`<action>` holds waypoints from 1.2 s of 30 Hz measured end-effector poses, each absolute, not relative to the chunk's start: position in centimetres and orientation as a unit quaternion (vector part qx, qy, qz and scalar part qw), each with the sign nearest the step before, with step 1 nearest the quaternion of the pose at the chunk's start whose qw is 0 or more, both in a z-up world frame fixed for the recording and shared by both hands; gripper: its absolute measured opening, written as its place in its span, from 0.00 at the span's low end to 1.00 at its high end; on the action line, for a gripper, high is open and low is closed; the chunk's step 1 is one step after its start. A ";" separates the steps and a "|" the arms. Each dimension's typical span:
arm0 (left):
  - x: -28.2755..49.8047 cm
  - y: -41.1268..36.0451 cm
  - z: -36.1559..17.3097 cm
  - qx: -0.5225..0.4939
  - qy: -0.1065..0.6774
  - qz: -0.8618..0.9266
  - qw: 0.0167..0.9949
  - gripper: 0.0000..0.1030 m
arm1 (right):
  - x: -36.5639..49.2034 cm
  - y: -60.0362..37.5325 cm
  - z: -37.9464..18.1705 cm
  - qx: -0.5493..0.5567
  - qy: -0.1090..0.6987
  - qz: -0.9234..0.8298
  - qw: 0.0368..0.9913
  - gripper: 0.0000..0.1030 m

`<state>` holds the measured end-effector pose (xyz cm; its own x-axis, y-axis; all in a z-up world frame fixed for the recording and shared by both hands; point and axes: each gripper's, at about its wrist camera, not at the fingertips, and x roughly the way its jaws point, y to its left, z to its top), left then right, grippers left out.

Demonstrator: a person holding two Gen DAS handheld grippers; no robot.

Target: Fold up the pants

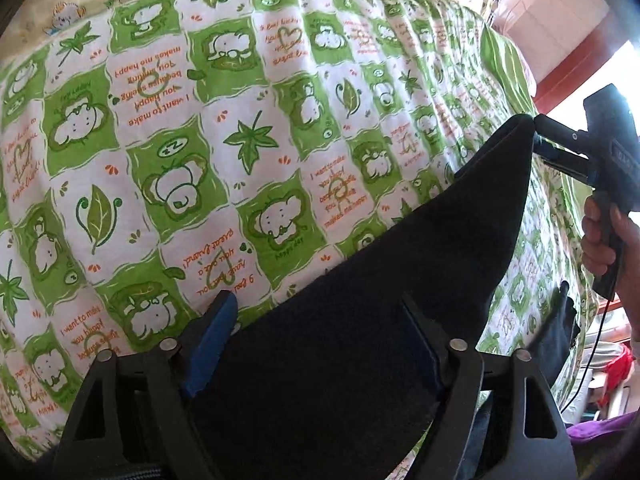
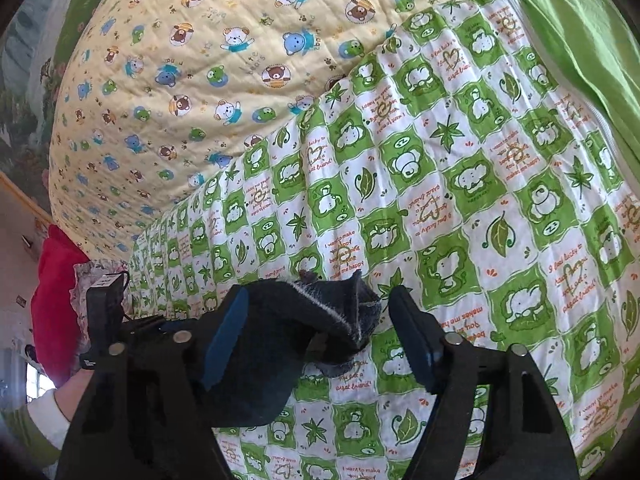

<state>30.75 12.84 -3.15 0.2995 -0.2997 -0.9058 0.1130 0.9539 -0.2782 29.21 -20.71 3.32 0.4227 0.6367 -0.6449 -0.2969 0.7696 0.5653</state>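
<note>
The pants (image 1: 400,272) are dark navy and hang stretched above the bed between my two grippers. In the left wrist view my left gripper (image 1: 320,312) has its fingers spread wide with the dark cloth lying between and over them. My right gripper (image 1: 538,136) shows at the right, its fingers closed on the far corner of the pants. In the right wrist view the frayed hem of the pants (image 2: 320,316) is bunched between the wide-apart fingers of my right gripper (image 2: 320,320), draped against the left blue pad (image 2: 224,340).
A green and white patterned quilt (image 1: 240,140) covers the bed under the pants. A yellow bear-print quilt (image 2: 200,60) lies behind it. A red cushion (image 2: 56,300) sits at the left bed end. A green cloth (image 2: 580,60) lies at the upper right.
</note>
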 end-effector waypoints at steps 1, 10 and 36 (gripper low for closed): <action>30.8 12.9 -3.2 -0.084 0.579 -0.133 0.800 0.70 | 29.2 -20.6 3.4 0.185 0.456 0.285 0.823 0.50; 28.6 10.7 -1.4 -0.056 0.593 -0.188 0.781 0.11 | 27.8 -21.2 5.3 0.163 0.442 0.290 0.833 0.05; 12.7 3.1 3.0 -0.077 0.554 -0.200 0.805 0.04 | 12.8 -28.7 5.5 0.002 0.457 0.338 0.822 0.03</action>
